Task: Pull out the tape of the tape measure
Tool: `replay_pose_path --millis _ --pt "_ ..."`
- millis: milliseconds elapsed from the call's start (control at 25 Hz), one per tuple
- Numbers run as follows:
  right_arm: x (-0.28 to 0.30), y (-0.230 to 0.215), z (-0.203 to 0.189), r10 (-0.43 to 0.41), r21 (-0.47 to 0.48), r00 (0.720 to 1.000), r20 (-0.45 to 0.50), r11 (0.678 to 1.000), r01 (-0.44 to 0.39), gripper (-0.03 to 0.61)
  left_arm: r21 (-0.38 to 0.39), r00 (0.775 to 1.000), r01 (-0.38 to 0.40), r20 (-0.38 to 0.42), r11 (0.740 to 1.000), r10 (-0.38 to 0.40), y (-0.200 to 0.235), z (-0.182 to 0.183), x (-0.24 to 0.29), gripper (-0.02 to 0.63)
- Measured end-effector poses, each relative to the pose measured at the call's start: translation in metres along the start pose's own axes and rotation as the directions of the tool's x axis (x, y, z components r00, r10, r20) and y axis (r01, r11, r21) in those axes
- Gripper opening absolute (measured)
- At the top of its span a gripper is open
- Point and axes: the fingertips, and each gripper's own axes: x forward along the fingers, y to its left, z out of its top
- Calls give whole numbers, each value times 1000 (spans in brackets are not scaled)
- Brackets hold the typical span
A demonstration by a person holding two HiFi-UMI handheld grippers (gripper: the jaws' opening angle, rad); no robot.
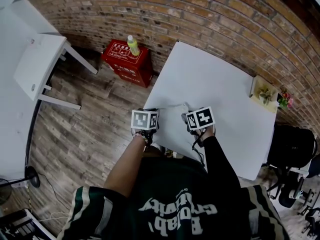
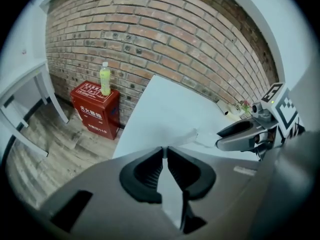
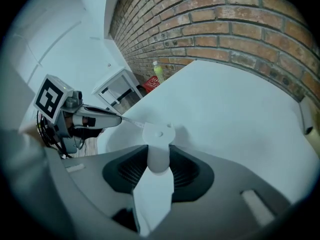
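Observation:
My right gripper is shut on a small white tape measure, held upright between its black pads over the white table. A thin pale tape runs from the case leftward to the tip of my left gripper. In the left gripper view that gripper has its jaws nearly together, pinching the tape's end, and the tape stretches toward the right gripper's fingers. In the head view the two marker cubes hover side by side at the table's near edge.
A red box with a green bottle on top stands on the wooden floor by the brick wall. A white desk is at left. A small tray with flowers sits at the table's far right edge, near a black chair.

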Motion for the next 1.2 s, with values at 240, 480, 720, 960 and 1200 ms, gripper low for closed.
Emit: replay_pose_path --millis 240,480,720,960,1200 --pt "-1 0 2 -1 3 1000 9 1000 1 152 10 1000 8 10 1000 -8 -1 1 -1 40" --pt "-2 -2 1 -4 8 1000 11 1000 4 152 21 1000 14 17 1000 -14 -1 1 -2 40" --pt "-7 -13 -1 -41 20 999 22 999 40 151 34 999 -31 28 999 30 10 0 -8 40" --pt "-9 -11 0 -36 25 999 28 999 35 152 38 999 -35 30 999 34 14 -1 -12 40" --pt "-10 -13 -5 -28 24 999 30 999 27 152 43 999 -38 32 998 37 12 -4 -12 40"
